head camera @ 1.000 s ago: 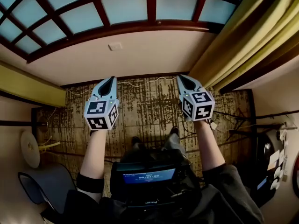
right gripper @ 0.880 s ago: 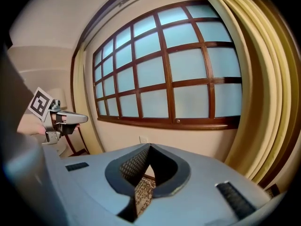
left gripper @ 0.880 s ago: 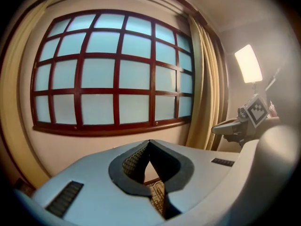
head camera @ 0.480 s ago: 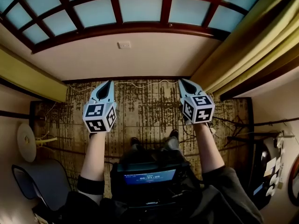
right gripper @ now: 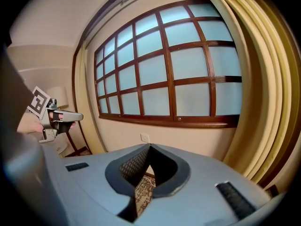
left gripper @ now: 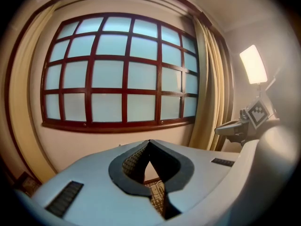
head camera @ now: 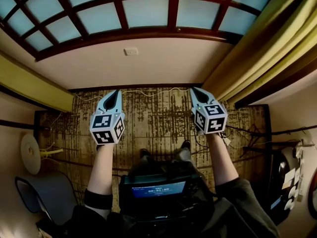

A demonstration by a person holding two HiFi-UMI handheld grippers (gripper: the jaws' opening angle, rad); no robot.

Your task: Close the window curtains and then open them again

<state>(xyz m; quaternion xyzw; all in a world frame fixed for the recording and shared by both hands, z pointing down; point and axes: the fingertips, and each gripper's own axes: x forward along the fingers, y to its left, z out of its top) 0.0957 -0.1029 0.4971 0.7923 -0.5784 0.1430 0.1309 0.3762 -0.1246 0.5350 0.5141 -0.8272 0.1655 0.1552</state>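
Note:
A wide window (head camera: 143, 9) with a dark red wooden grid and frosted panes fills the wall ahead. Yellow curtains hang drawn back at both sides: the right curtain (head camera: 257, 48) in thick folds, the left curtain (head camera: 29, 86) as a narrow band. My left gripper (head camera: 118, 91) and right gripper (head camera: 194, 89) are held side by side in front of me, pointing at the wall under the sill, both shut and holding nothing. In the left gripper view the window (left gripper: 117, 74) is centred with the right curtain (left gripper: 209, 93) beside it. The right gripper view shows the curtain folds (right gripper: 268, 93) close on the right.
A patterned brown carpet (head camera: 153, 118) covers the floor. A wall socket (head camera: 131, 51) sits below the sill. Cables (head camera: 247, 133) run along the floor at the right, a round white object (head camera: 30, 154) and a dark chair (head camera: 44, 195) stand at the left. A lit lamp (left gripper: 254, 64) glows at the right.
The view has tilted slightly, so the window sits lower in the frame. My left gripper has drifted a little; both grippers stay shut and empty.

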